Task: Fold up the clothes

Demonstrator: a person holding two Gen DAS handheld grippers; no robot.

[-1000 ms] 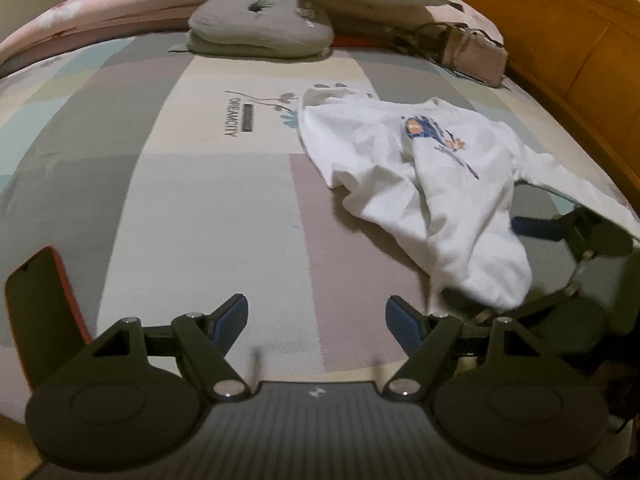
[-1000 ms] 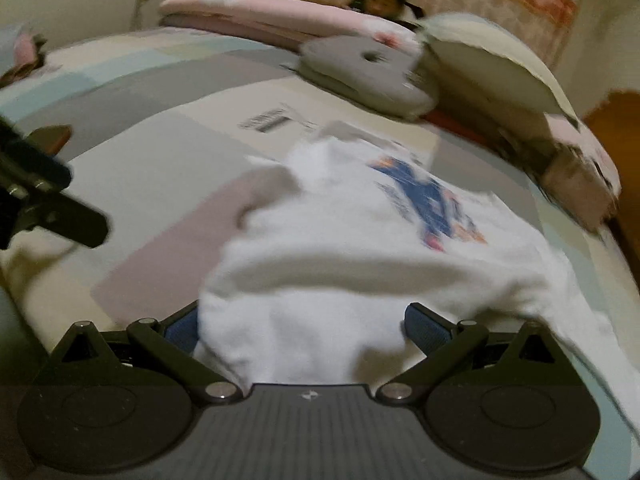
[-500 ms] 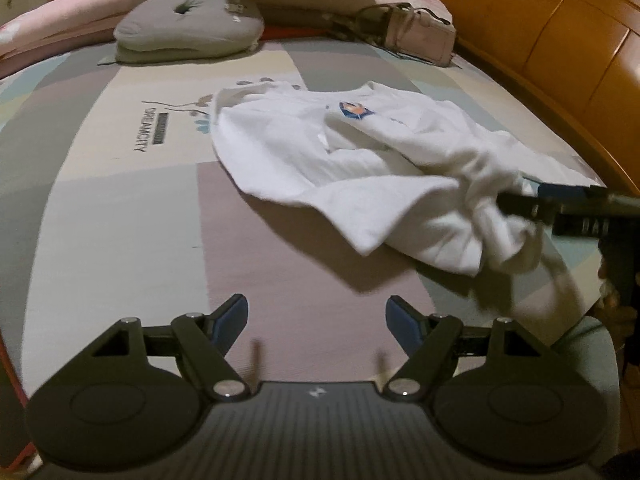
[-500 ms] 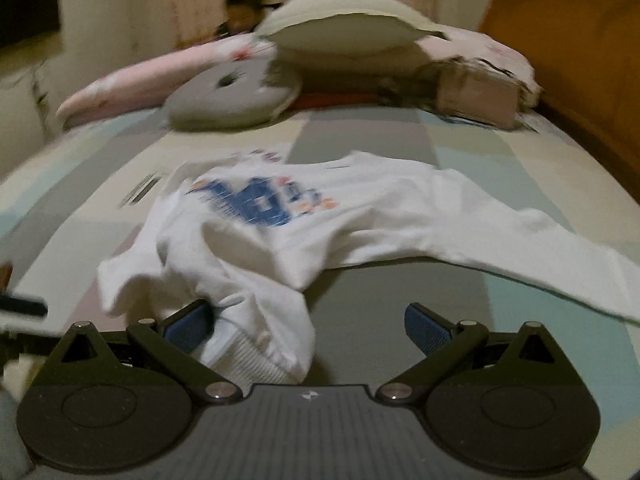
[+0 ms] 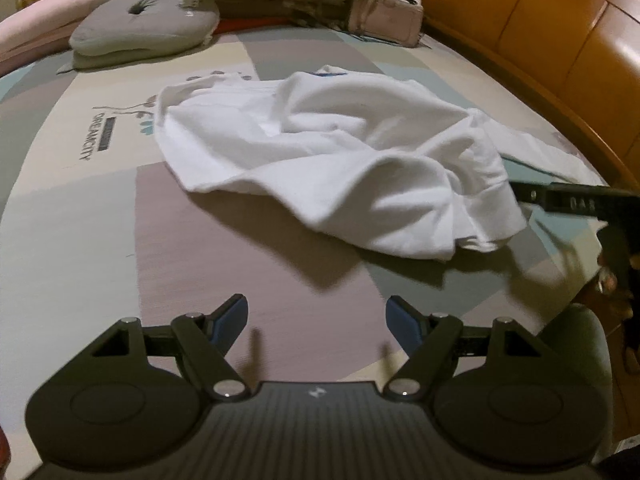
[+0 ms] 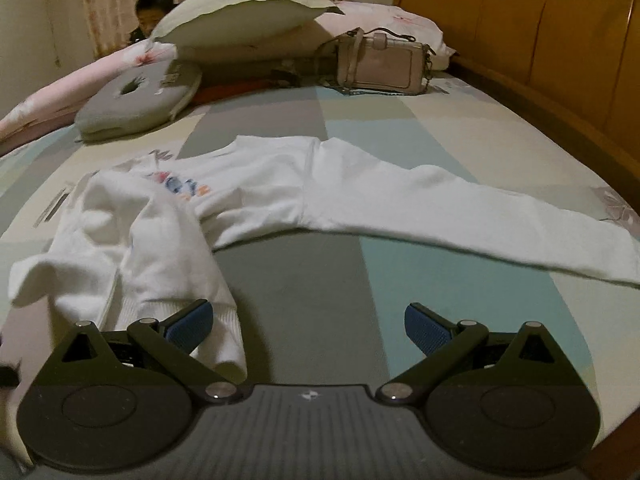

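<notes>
while the white sweatshirt [image 6: 256,196] lies bunched on the bed [image 5: 248,280], not folded, both my claws are spread wide with nothing between the pads. left claw [image 5: 316,320] hovers over bare sheet near the bed edge, short of the rumpled hem side. right claw [image 6: 308,326] sits low at the other side; its left pad [image 6: 188,326] is touching or just over a ribbed cuff or hem, can't tell which, but it isn't pinched. one long sleeve [image 6: 460,220] runs out flat toward the wooden headboard [image 6: 540,40], body heaped over the print. guess: claws wide so i can take an edge each and spread it flat; the heap needs opening before any clean fold. grey pillow [image 6: 136,100] and handbag [image 6: 380,64] are well apart, out of the way.
</notes>
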